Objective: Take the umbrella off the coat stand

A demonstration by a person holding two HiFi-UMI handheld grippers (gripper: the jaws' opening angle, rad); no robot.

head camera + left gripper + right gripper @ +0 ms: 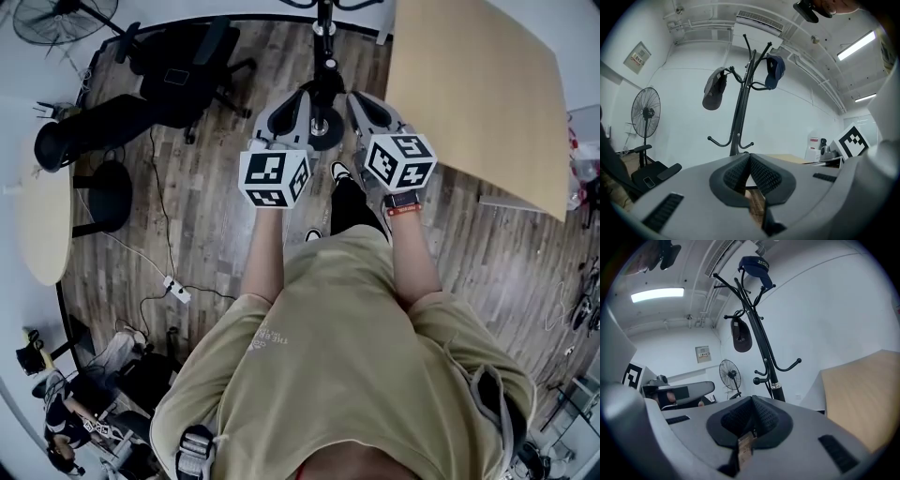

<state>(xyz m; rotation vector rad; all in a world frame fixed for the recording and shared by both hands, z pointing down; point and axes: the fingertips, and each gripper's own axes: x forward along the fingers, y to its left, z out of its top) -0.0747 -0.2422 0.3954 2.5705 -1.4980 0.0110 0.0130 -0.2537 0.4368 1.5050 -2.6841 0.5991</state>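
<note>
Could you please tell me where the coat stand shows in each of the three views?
Head view: the coat stand is at top centre, seen from above.
Left gripper view: it stands upright in the centre, with a grey cap on its left and a blue cap on its right.
Right gripper view: it is in the centre, its top leaning left.
Shared landmark: the fan.

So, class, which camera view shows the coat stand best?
Left gripper view: the stand is central and upright, all hooks clear. Right gripper view shows it leaning, off-centre. Head view shows only pole and base from above.
</note>
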